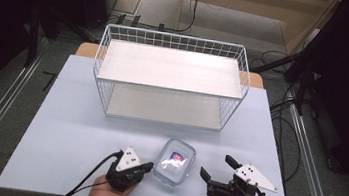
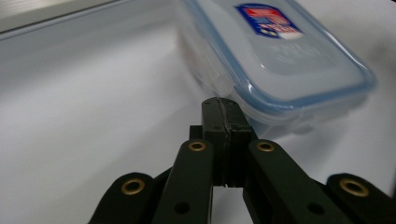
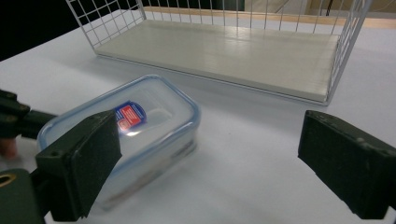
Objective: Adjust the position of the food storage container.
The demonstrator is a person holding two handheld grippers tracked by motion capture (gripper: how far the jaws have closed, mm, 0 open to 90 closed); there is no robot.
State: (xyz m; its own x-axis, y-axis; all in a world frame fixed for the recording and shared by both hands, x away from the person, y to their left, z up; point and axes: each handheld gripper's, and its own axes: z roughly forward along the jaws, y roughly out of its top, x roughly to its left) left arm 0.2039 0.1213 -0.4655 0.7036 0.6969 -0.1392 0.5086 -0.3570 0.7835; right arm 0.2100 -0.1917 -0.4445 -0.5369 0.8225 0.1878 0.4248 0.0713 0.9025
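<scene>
Container: a clear plastic box (image 1: 174,161) with a blue-rimmed snap lid and a red-and-blue label, lying flat on the pale table (image 1: 67,130) near the front edge, between the two grippers.
Container vs. rack: well in front of the white wire rack (image 1: 170,77), apart from it (the rack has two pale shelves).
Left gripper (image 1: 146,165): jaws pressed flat together with nothing between them; the left gripper view shows the two pads meeting in a thin seam.
Left gripper position: tip right at the container's left side; in its own view the closed tip (image 2: 223,122) sits against the lower rim of the lid (touching or just short of it, I cannot tell).
Right gripper (image 1: 217,167): jaws spread wide, holding nothing.
Right gripper position: just to the right of the container, apart from it; in the right gripper view the container (image 3: 140,126) lies partly behind one pad (image 3: 79,163), the other pad over bare table.
Hands: a hand holds each gripper at the table's front edge.
</scene>
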